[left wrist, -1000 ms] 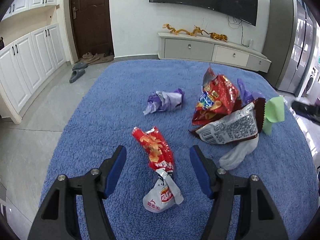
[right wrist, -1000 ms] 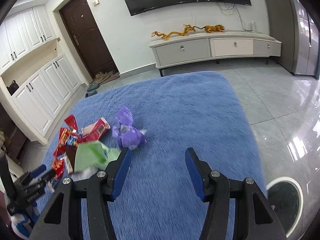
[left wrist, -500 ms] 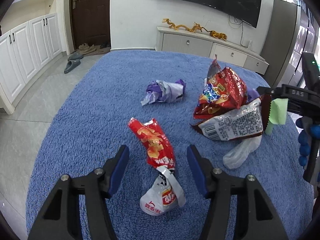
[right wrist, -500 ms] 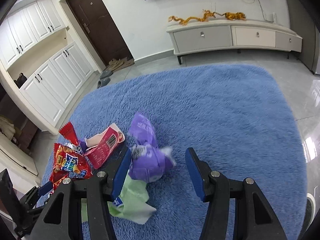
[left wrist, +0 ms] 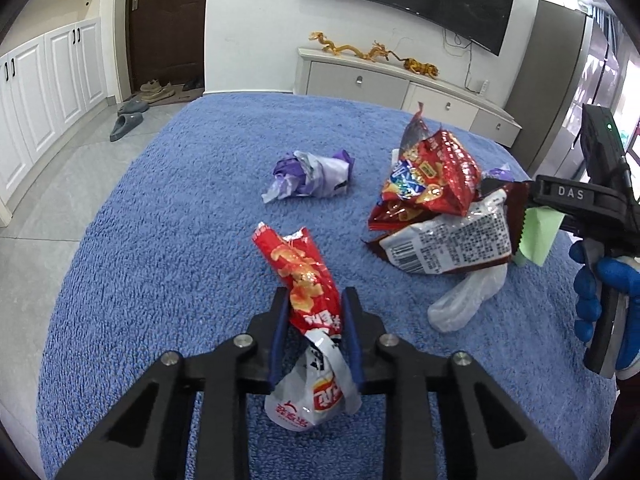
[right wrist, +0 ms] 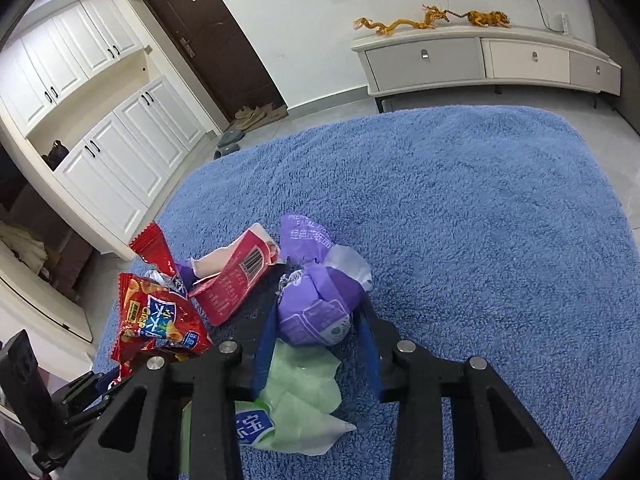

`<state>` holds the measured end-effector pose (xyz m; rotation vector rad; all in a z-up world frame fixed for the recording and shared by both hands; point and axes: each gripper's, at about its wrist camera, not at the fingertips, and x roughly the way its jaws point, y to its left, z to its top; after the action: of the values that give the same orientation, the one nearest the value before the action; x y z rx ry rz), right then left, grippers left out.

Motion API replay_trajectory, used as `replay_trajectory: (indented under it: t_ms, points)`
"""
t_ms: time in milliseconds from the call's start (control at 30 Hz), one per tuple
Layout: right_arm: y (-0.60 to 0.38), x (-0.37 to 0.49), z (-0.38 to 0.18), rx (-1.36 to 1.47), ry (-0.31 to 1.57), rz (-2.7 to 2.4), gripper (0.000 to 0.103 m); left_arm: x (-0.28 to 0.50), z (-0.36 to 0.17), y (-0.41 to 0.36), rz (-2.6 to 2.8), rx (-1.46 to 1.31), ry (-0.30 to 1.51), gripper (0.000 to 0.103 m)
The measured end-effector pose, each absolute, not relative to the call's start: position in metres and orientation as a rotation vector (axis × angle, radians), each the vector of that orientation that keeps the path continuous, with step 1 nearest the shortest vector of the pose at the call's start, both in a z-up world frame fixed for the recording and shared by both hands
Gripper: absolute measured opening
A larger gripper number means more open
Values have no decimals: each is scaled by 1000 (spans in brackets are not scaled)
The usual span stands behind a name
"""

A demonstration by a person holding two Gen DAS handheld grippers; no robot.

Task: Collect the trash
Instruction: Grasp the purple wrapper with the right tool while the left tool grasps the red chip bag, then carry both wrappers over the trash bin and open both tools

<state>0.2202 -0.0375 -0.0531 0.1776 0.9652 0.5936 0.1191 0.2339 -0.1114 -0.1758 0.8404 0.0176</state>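
2 grippers work on a blue rug (left wrist: 160,240). Near its front edge, the left gripper (left wrist: 316,316) has just been closing and now pinches a red chip bag (left wrist: 304,276). By the right edge, the right gripper (right wrist: 316,320) has likewise just closed on a purple wrapper (right wrist: 316,300), above a green wrapper (right wrist: 300,396). Mid-rug lies a wrapper heap (left wrist: 436,208), with 1 crumpled purple pack (left wrist: 312,176) further left.

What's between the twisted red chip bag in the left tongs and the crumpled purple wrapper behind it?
Nothing: in the left wrist view only bare blue rug separates the red chip bag from the purple wrapper.
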Motion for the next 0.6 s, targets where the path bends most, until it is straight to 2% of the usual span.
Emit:
replay_trajectory:
  t_ms: [600]
  points:
    - [-89,165,-9,169,794,486,32,95,-83,212,-38,-159,772,19]
